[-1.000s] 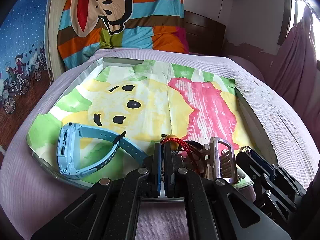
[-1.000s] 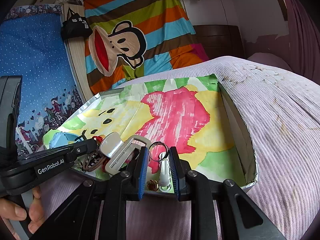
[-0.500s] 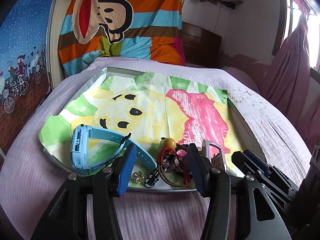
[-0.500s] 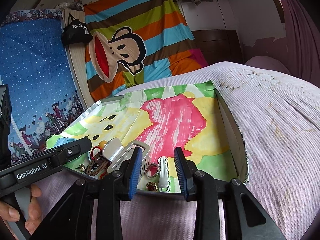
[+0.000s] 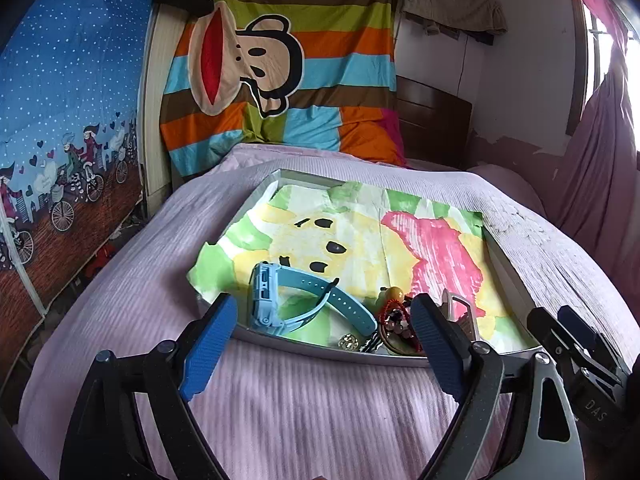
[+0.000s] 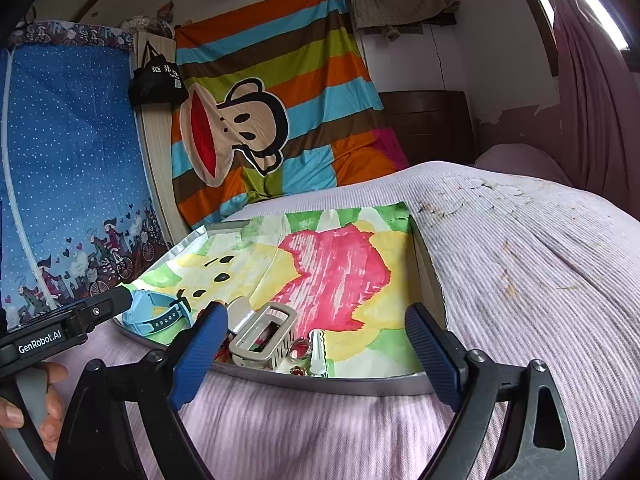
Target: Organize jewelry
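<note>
With both the left tongs [image 5: 322,344] and right tongs [image 6: 316,354] held wide open and empty short of the tray [image 5: 304,346] on the bed, where the jewelry [image 5: 394,320] is heaped, a piece is probably to be chosen next.

A blue watch [image 5: 280,300] is lying on its side at the near left of the tray [image 5: 320,350], its strap curling out. Beside it, red beads [image 5: 394,312] and a small sparkly ball [image 5: 348,342] are sitting in a pile. A silver clip [image 6: 264,336] and a white clip [image 6: 318,354] are lying close by.
</note>
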`<state>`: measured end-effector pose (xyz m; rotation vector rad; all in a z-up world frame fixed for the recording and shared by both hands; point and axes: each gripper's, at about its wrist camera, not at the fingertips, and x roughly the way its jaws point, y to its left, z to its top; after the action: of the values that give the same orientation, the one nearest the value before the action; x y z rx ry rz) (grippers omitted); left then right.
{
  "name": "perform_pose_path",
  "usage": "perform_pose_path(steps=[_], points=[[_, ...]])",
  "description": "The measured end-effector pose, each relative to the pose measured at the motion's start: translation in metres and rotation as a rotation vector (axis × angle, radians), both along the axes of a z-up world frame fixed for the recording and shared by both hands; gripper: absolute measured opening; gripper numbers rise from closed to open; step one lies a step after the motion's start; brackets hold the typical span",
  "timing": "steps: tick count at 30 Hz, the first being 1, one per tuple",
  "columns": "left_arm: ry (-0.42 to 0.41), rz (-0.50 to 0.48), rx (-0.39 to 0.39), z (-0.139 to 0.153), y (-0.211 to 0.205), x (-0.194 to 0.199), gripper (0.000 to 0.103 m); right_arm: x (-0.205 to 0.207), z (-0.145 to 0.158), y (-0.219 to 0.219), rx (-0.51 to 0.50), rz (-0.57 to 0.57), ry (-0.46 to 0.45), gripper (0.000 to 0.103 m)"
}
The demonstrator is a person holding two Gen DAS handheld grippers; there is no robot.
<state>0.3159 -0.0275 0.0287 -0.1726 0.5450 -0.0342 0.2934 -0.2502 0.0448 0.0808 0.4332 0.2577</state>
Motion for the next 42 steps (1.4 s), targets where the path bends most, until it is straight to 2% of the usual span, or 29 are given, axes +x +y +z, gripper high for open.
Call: perform_pose_path(steps=[4,9,24,28,34,42], points=[[-0.035,0.02,0.007,0.006,0.005,-0.019,0.094,-0.011,0.007,0.003,-0.018,0.007,-0.02,0.103],[-0.071,0.019,0.028,0.014,0.008,-0.044,0.094,-0.03,0.017,0.012,-0.042,0.018,-0.045,0.103],[-0.171,0.06,0.021,0.047,0.026,-0.134,0.095,-0.097,0.038,0.034,-0.121,0.062,-0.114,0.103],[-0.195,0.058,0.038,0.053,0.028,-0.159,0.095,-0.117,0.041,0.031,-0.102,0.066,-0.117,0.103],[-0.181,0.075,0.023,0.052,0.031,-0.192,0.095,-0.147,0.037,0.029,-0.097,0.047,-0.122,0.103],[-0.176,0.077,0.051,0.043,0.027,-0.23,0.095,-0.184,0.029,0.029,-0.103,0.033,-0.13,0.103]])
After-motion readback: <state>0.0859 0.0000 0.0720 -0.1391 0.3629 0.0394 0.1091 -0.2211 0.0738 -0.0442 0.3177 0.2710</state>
